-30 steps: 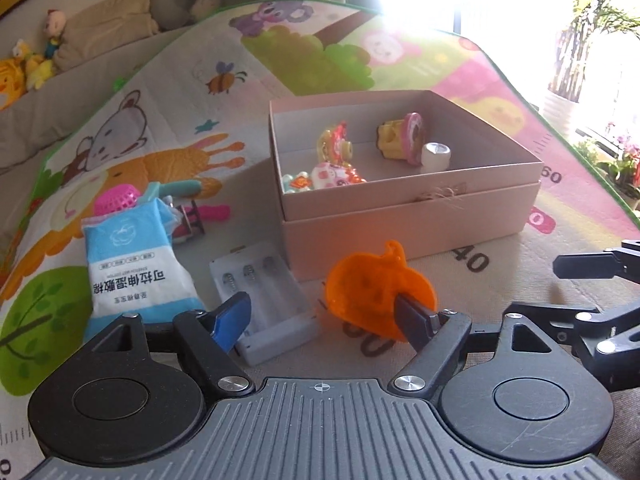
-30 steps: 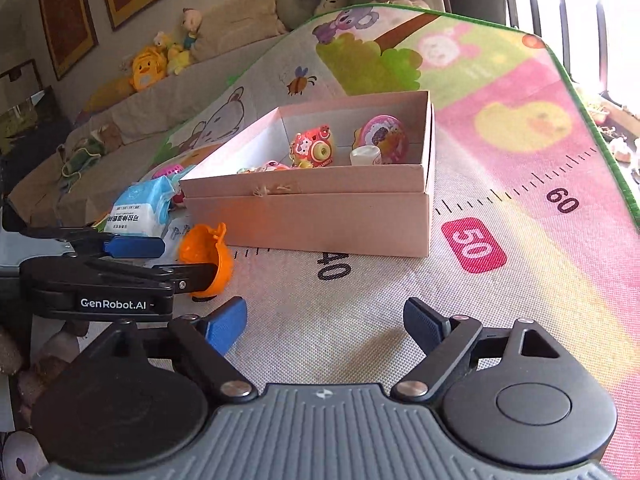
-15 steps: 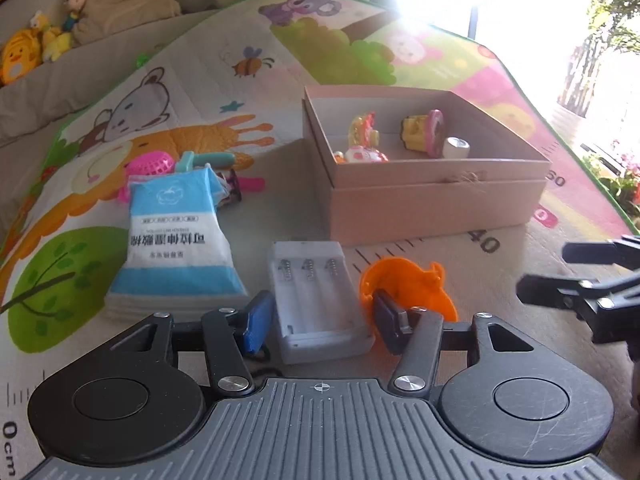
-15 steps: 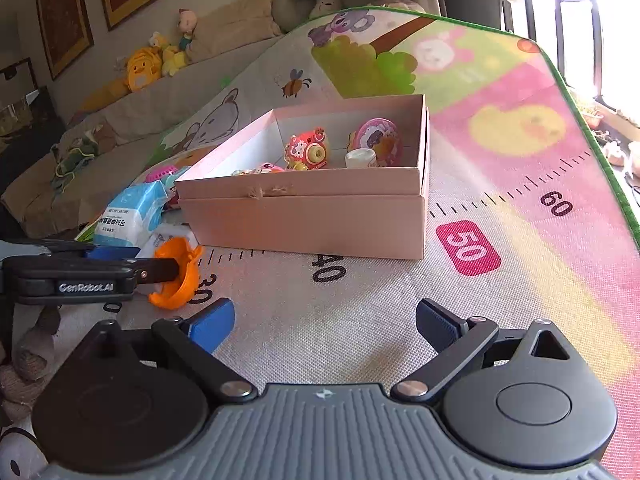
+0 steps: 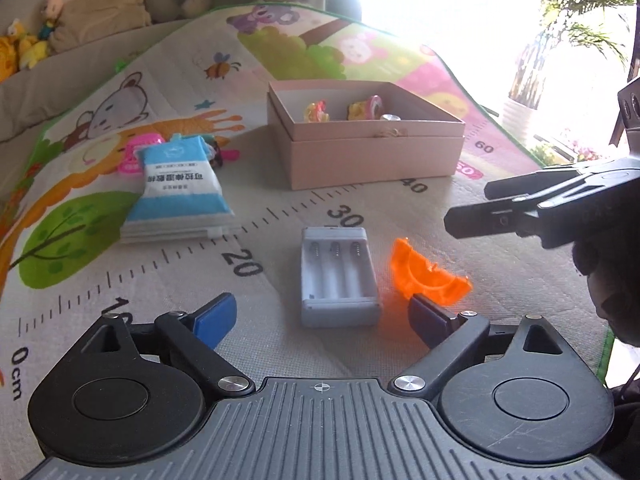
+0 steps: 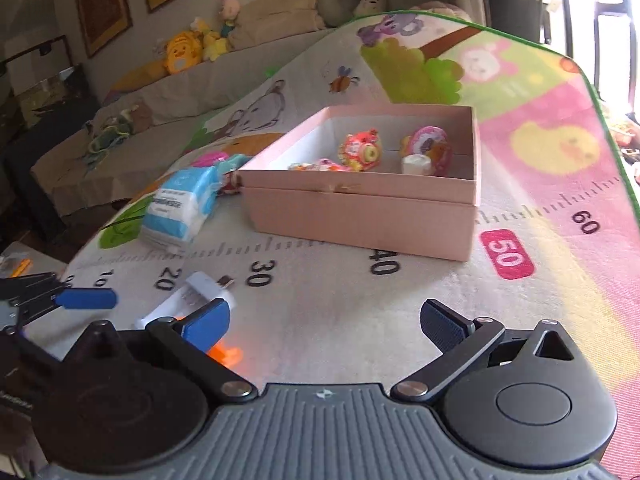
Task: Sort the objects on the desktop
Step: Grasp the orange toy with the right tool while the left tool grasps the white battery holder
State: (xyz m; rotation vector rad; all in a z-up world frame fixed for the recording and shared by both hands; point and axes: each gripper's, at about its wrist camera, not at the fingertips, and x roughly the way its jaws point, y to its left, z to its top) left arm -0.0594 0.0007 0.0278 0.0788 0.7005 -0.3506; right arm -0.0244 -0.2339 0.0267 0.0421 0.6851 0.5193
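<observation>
My left gripper (image 5: pixel 322 318) is open and empty, low over the mat. A grey battery case (image 5: pixel 338 278) lies just ahead between its fingers. An orange pumpkin-shaped piece (image 5: pixel 428 280) lies on the mat by the right fingertip, not held. A pink box (image 5: pixel 376 156) with small toys inside stands farther back. A blue-and-white packet (image 5: pixel 178 190) lies to the left. My right gripper (image 6: pixel 326 320) is open and empty; it shows from the side in the left wrist view (image 5: pixel 520 210). The box (image 6: pixel 360 216), the packet (image 6: pixel 182 206) and the case (image 6: pixel 188 300) show in the right wrist view.
Pink and teal small items (image 5: pixel 136 152) lie behind the packet. The play mat (image 5: pixel 280 216) with ruler marks covers the surface; its green edge (image 6: pixel 608 120) runs on the right. A sofa with plush toys (image 6: pixel 188 48) stands behind.
My left gripper let go of the orange piece, opened wide and pulled back from the box. The orange piece now lies on the mat. My right gripper moved left, closer to the left one.
</observation>
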